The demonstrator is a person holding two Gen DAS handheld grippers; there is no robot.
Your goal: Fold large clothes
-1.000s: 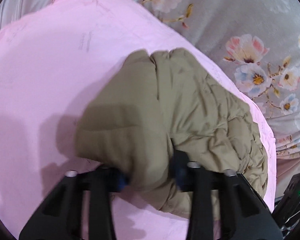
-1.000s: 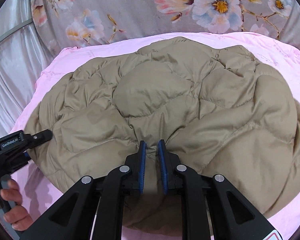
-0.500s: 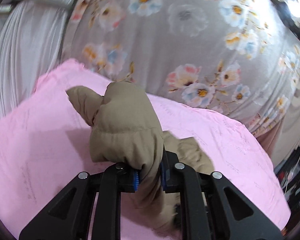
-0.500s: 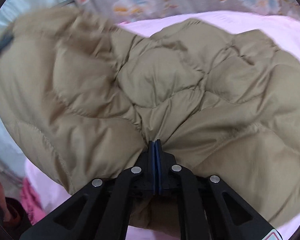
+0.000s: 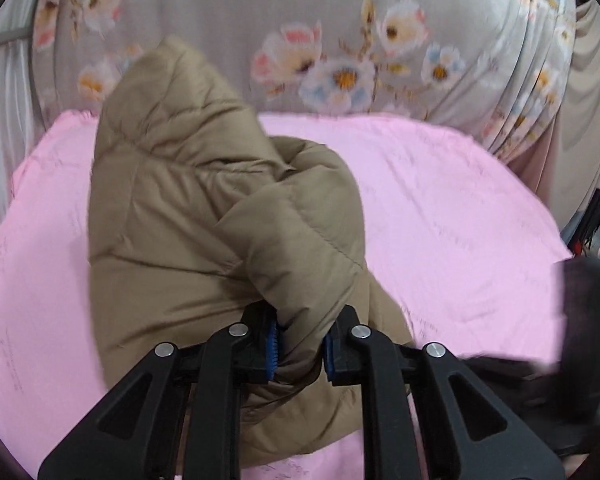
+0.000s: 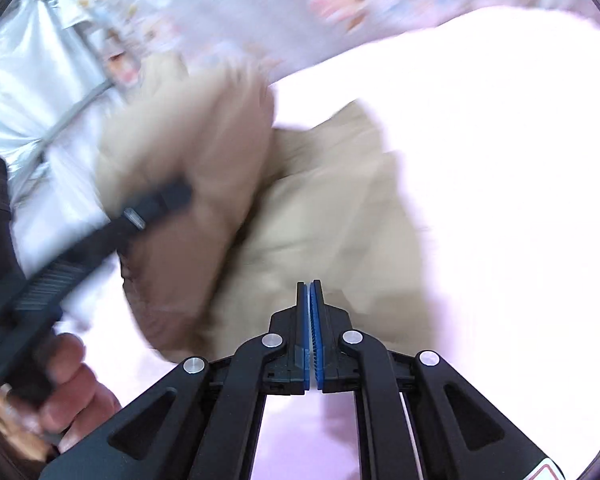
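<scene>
Two grippers work a tan quilted puffer jacket (image 5: pixel 204 216) over a pink bedsheet (image 5: pixel 460 216). The left gripper (image 5: pixel 300 346) pinches a thick fold of the jacket between its blue-padded fingers (image 5: pixel 271 344), which stand apart around the bunched cloth. From that grip the jacket rises in a puffy heap, its top standing against the grey floral curtain (image 5: pixel 340 40) behind the bedsheet, while its lower edge hangs down past the fingers.

The right gripper (image 6: pixel 312 320) has its blue pads pressed flat together; the jacket (image 6: pixel 300 208) lies just beyond the tips, and I cannot tell whether any cloth is caught between them. To the left of the jacket in the right wrist view, the left gripper (image 6: pixel 168 196) shows as a blurred black bar reaching into the fabric, held by the person's left hand (image 6: pixel 72 392). Much of this view is blurred and the bedsheet (image 6: pixel 500 140) is washed out nearly white.
</scene>
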